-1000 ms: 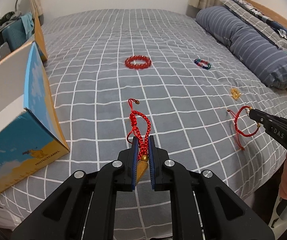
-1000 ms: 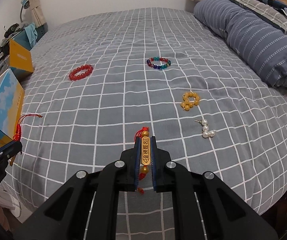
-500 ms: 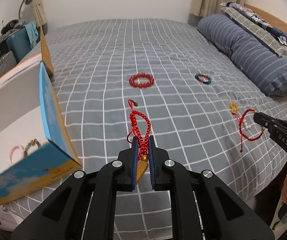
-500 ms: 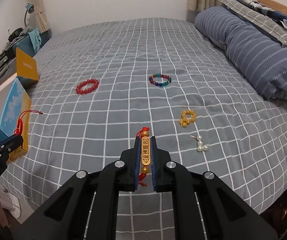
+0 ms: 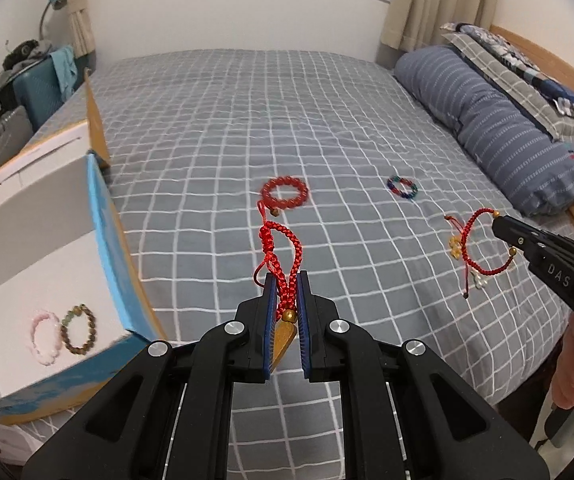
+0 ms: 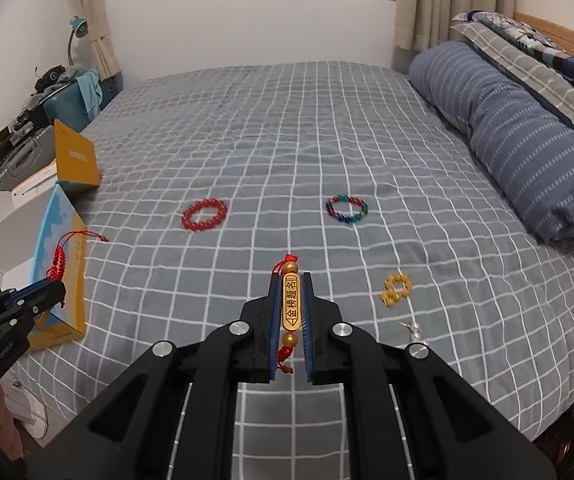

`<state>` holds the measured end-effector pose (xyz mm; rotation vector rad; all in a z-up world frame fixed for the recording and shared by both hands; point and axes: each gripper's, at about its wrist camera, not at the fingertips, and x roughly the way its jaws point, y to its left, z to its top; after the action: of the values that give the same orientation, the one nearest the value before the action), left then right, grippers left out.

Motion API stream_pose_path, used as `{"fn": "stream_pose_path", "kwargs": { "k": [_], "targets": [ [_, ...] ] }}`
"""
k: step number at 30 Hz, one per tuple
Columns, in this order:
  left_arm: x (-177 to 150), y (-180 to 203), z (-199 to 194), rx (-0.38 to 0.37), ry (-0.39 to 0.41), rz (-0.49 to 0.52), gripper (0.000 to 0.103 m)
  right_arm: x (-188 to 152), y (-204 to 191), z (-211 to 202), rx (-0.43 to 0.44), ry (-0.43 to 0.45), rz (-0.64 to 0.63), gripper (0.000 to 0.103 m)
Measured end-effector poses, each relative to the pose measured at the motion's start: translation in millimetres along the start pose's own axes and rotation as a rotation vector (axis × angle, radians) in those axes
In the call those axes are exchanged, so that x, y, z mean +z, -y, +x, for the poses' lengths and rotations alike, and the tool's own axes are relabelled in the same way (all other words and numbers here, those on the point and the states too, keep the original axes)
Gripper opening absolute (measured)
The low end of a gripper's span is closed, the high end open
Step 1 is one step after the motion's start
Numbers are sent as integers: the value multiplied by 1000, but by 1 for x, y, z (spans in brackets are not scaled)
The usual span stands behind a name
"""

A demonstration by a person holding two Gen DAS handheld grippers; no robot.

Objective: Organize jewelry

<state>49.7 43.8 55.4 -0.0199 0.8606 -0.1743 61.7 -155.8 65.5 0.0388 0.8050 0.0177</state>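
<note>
A: What does each gripper carry?

B: The left gripper (image 5: 285,312) is clamped on a red braided bracelet (image 5: 281,256); the right gripper (image 6: 291,312) pinches a red cord bracelet with gold plate (image 6: 290,306).

A: What lies around?

B: On the grey checked bedspread (image 6: 287,140), a red bead bracelet (image 6: 204,215) at eleven o'clock in the right view, a multicoloured bead bracelet (image 6: 347,210) at one, a gold bead cluster (image 6: 395,290) at three. The open box (image 5: 47,280) at nine in the left view holds two bracelets (image 5: 63,334).

A: Room?

B: Bare bedspread at twelve; a striped pillow (image 6: 515,136) bounds two o'clock.
</note>
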Motion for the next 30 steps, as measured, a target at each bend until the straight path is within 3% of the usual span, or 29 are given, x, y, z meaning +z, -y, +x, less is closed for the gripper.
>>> {"fn": "stream_pose_path", "kwargs": {
  "k": [10,20,23,24,27,30],
  "targets": [
    [14,-41,-23,120,48,-58,9,26,-41,4,66,12,-32,9],
    [22,-113,-61,221,99,-168,9,49,-104,4,145,41,-120,8],
    [21,-135,-70,252,106,-206,9,54,-116,10,134,44,-146,8],
    [20,-141,-73,258,106,-216,9,54,-118,16,128,29,-158,10],
    [15,-152,-78,268,106,-234,9,44,-109,46,119,-61,-153,40],
    [12,-158,-77,267,101,-241,9,29,-87,81,85,-166,-110,42]
  ]
}}
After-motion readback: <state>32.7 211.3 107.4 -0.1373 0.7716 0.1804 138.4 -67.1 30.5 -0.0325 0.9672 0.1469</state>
